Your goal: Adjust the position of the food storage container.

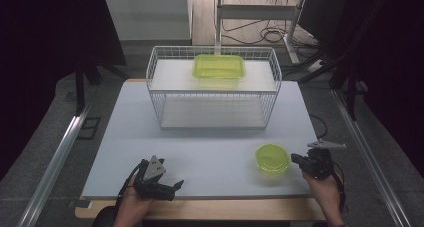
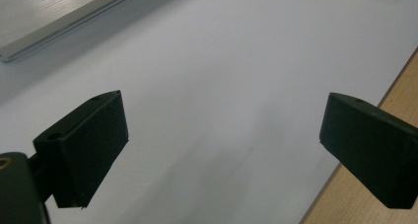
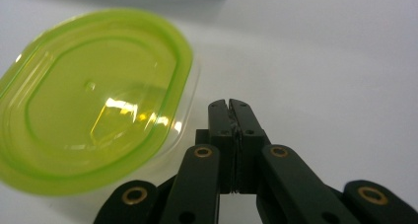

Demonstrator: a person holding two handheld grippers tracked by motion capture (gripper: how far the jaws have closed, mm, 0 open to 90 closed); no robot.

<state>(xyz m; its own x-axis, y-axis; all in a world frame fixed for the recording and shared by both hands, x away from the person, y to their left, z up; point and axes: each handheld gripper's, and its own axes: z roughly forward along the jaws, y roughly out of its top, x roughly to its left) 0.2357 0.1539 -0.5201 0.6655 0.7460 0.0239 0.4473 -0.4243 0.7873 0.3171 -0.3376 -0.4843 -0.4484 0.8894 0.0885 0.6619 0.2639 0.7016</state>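
A small yellow-green oval lidded container (image 1: 272, 158) (image 3: 93, 100) sits on the white table top (image 1: 210, 147) at the front right. Just to its right my right gripper (image 1: 296, 160) (image 3: 229, 105) is shut with nothing between its jaws, the tips close beside the container's rim but apart from it. A larger rectangular yellow-green container (image 1: 219, 67) rests on the upper shelf of a white wire basket (image 1: 155, 94) at the back. Near the front left edge my left gripper (image 1: 172, 187) (image 2: 222, 135) stands wide open over bare table.
The table's wooden front edge (image 2: 404, 76) runs close to the left gripper. A metal rail (image 1: 55, 162) lies along the floor to the left, another to the right. Cables and a desk frame stand behind the basket.
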